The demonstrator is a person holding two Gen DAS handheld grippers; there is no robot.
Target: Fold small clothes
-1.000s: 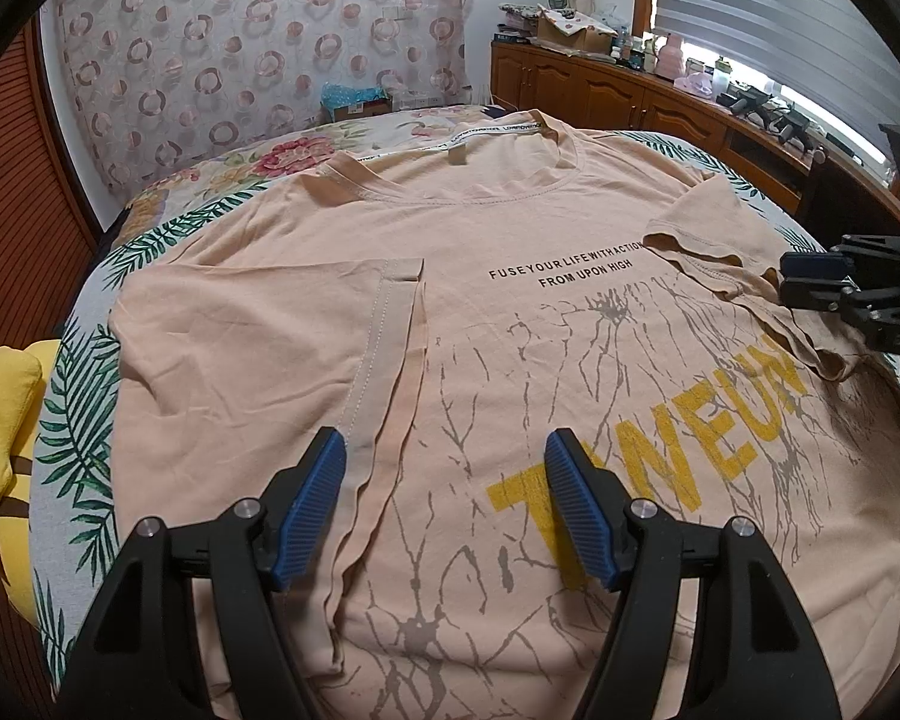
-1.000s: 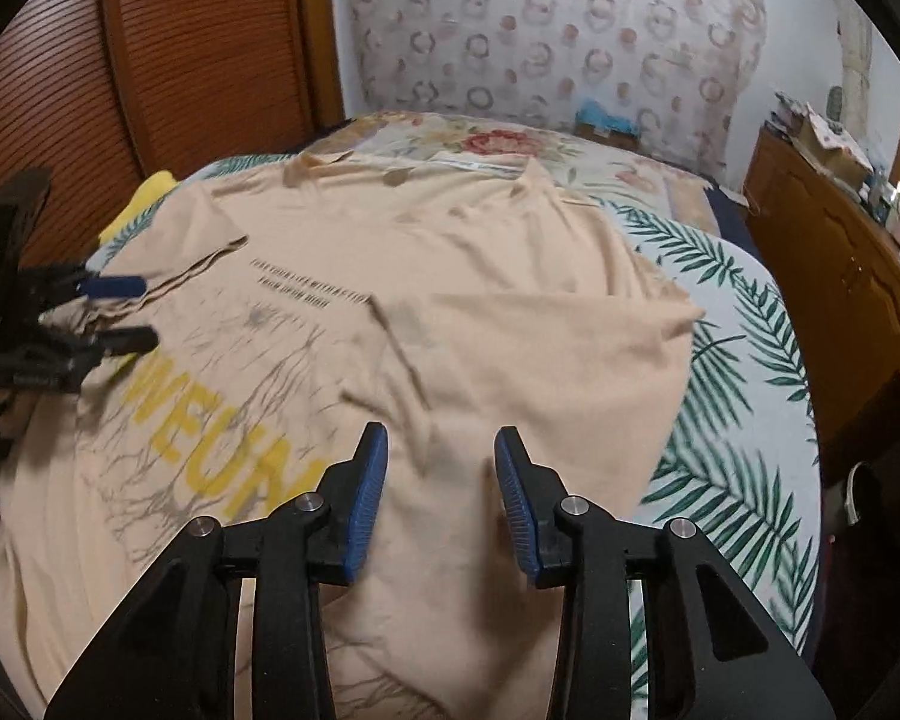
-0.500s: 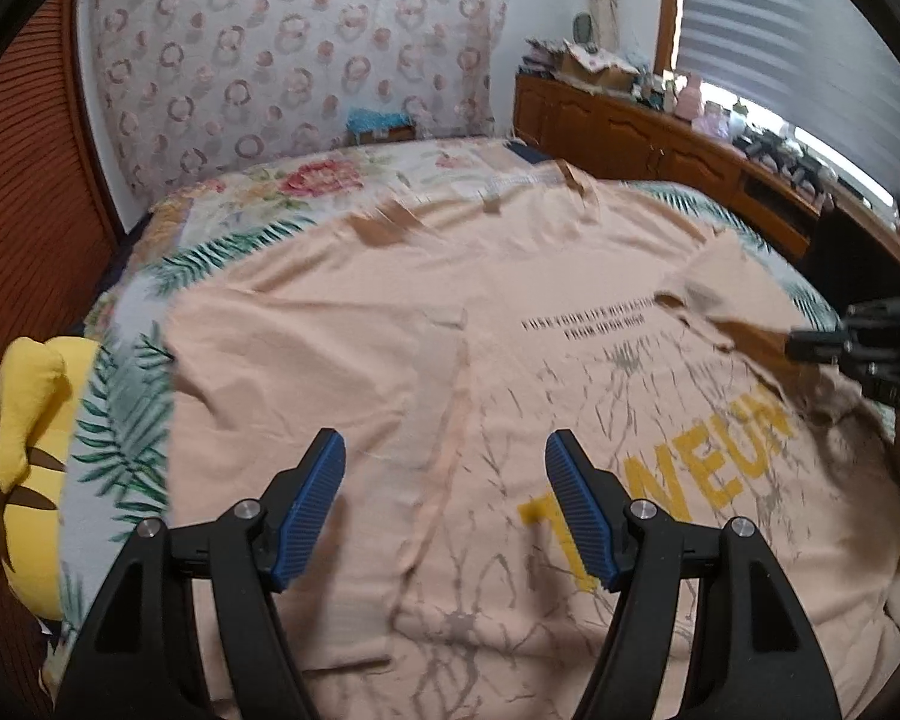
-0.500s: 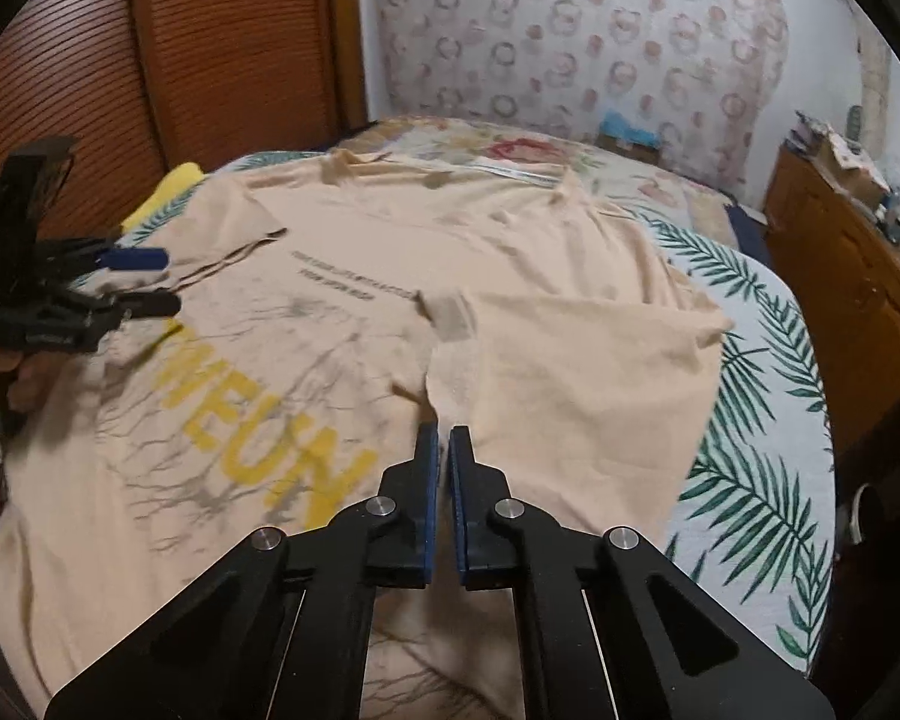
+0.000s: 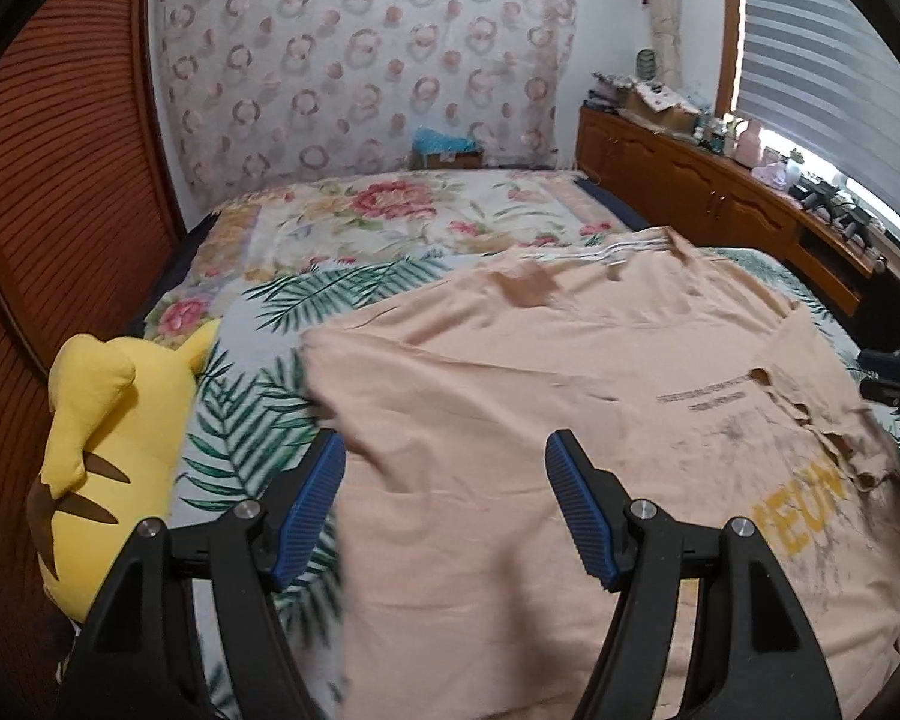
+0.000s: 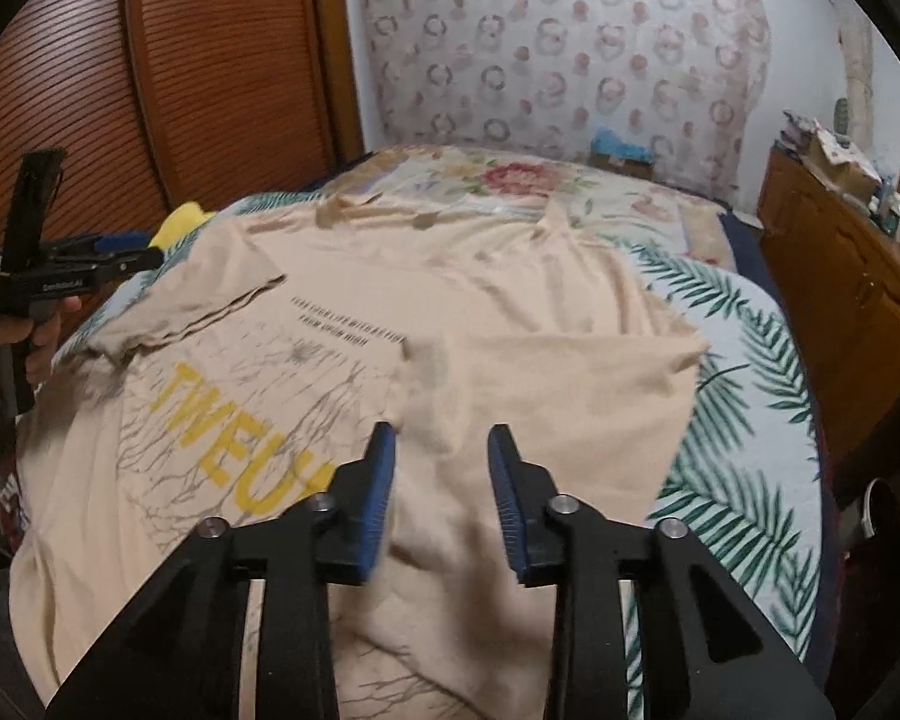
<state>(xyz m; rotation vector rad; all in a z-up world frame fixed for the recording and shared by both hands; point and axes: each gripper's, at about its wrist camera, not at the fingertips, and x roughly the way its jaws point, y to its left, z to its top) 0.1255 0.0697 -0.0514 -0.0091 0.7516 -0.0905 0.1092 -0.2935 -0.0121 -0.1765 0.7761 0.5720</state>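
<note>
A peach T-shirt [image 5: 540, 372] with yellow letters lies front up on the bed, both sleeves folded inward. My left gripper [image 5: 444, 444] hovers open over the shirt's left edge with nothing between its pads. It also shows in the right wrist view as the left gripper [image 6: 144, 247], in a hand at the far left. My right gripper [image 6: 441, 432] hangs over the folded right sleeve [image 6: 540, 378]. Its jaws are opening, and the cloth lies below the gap, unpinched. The right gripper [image 5: 888, 372] shows at the right edge of the left wrist view.
A yellow plush toy [image 5: 108, 420] lies at the bed's left edge beside a wooden slatted door [image 5: 60, 180]. The floral and palm-leaf bedspread [image 5: 390, 222] is bare beyond the collar. A wooden cabinet [image 5: 720, 198] with clutter on top runs along the right wall.
My left gripper swung left from the shirt's middle to its left edge, bringing the plush toy into view. My right gripper shut half a second ago and has opened again over the sleeve.
</note>
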